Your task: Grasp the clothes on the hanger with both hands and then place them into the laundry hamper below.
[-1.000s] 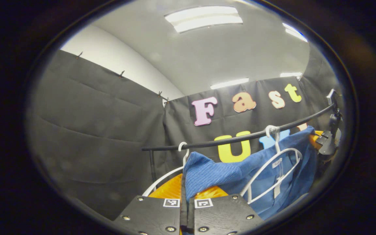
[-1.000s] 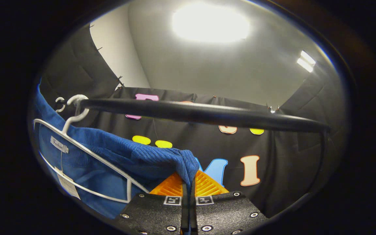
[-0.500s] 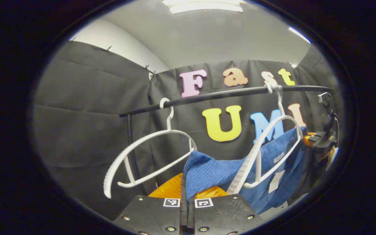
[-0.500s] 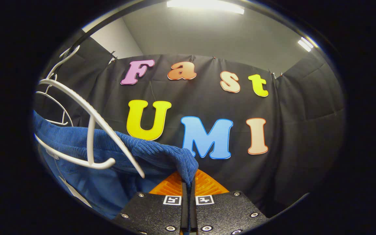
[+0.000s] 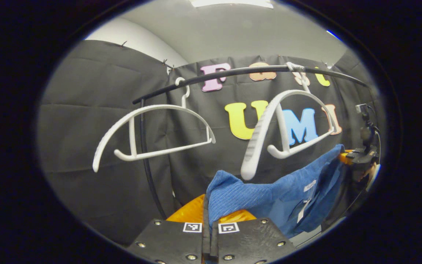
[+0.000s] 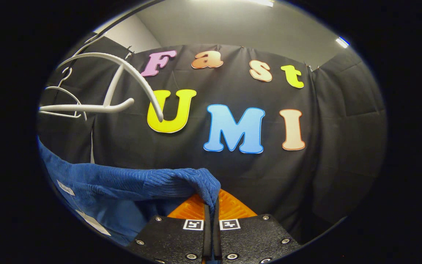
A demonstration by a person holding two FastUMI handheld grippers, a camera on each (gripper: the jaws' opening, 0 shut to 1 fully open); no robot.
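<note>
Below bare hangers (image 5: pixel 152 128), blue garment (image 5: pixel 255 194), both grippers clamped

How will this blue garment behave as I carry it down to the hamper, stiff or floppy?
Likely floppy: the blue garment sags in a curve between the left gripper and the right gripper. Probably light, since both pinch only an edge. Its loose lower part hangs free and may swing or catch.

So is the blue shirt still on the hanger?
Off. The blue shirt hangs below the bare white hanger, pinched in the left gripper and the right gripper.
</note>
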